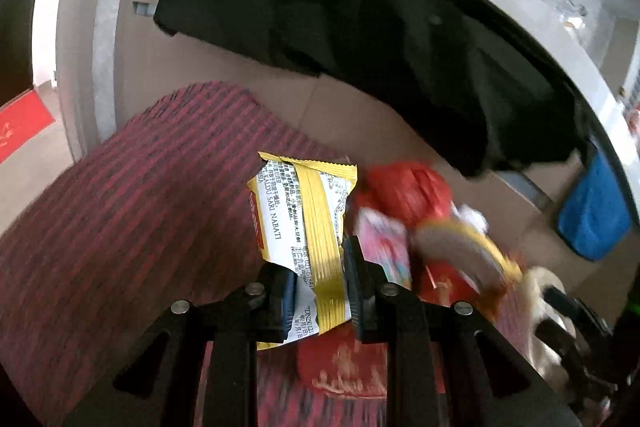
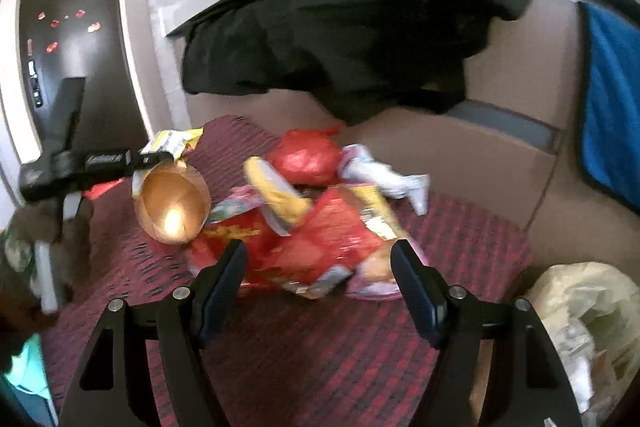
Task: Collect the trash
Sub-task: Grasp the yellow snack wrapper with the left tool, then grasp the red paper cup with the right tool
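Yellow and white foil is sitting pinched between the two dark pads of the left gripper [image 1: 320,283]: a torn snack wrapper [image 1: 304,227] with yellow stripes and black print, standing upright out of the narrowed jaws and being held above the dark red and black striped mat [image 1: 120,227]. In the right wrist view the same wrapper is showing as a small yellow and white scrap at the tip of the left gripper [image 2: 156,159], up at the left, just above a shiny gold crumpled foil ball [image 2: 172,205].

The right gripper [image 2: 320,263] is hanging with its jaws wide apart and nothing between the pads, pointing down at a heap of litter [image 2: 320,227] lying on the mat just ahead of its fingertips: red printed packets, a red plastic bag bundle [image 2: 306,157], a yellow wrapper, pink wrappers and a white crumpled one, all blurred. A pale translucent plastic bag [image 2: 580,307] is lying at the right, off the mat's corner. A black cloth [image 2: 340,59] is hanging from the grey shelf behind, and a blue towel [image 2: 608,99] is hanging at the far right.
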`<state>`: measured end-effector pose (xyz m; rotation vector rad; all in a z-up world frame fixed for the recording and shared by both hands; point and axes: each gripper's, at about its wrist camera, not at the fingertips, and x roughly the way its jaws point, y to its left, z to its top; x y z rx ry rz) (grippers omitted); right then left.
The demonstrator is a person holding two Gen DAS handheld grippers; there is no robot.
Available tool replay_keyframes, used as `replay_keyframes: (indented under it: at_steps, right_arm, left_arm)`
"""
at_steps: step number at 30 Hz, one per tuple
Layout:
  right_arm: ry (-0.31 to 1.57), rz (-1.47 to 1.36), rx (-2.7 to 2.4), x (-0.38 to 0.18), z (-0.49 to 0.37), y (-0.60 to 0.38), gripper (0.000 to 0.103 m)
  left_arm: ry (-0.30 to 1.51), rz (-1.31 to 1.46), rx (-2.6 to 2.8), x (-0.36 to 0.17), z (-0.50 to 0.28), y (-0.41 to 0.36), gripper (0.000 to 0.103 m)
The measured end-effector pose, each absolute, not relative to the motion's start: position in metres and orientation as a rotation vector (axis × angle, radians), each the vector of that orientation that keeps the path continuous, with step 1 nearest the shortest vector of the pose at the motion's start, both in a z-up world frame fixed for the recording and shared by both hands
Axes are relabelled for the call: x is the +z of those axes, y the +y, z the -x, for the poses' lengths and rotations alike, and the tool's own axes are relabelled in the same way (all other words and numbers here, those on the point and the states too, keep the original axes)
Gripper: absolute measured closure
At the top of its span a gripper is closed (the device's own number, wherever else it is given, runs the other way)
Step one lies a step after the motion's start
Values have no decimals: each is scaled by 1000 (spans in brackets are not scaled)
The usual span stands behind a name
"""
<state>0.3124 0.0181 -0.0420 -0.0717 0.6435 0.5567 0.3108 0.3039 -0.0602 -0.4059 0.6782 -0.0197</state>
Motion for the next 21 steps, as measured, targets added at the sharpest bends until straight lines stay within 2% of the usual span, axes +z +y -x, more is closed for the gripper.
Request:
replay_keyframes:
  at_steps: [9,12,14,21]
  right_arm:
    - [672,104,407,-45,-318,42,33]
    - [715,15,502,-43,-314,42,33]
    - [711,62,540,-39,-300,51,34]
    - [743,90,849,-29,-258,89,33]
  left_arm:
    - [646,471,-50,-70,-253,293,80]
    - [622,489,-43,-74,-246,301,80]
    - [613,511,-38,-72,-244,309,80]
    - [497,423,90,-29,-204,335,80]
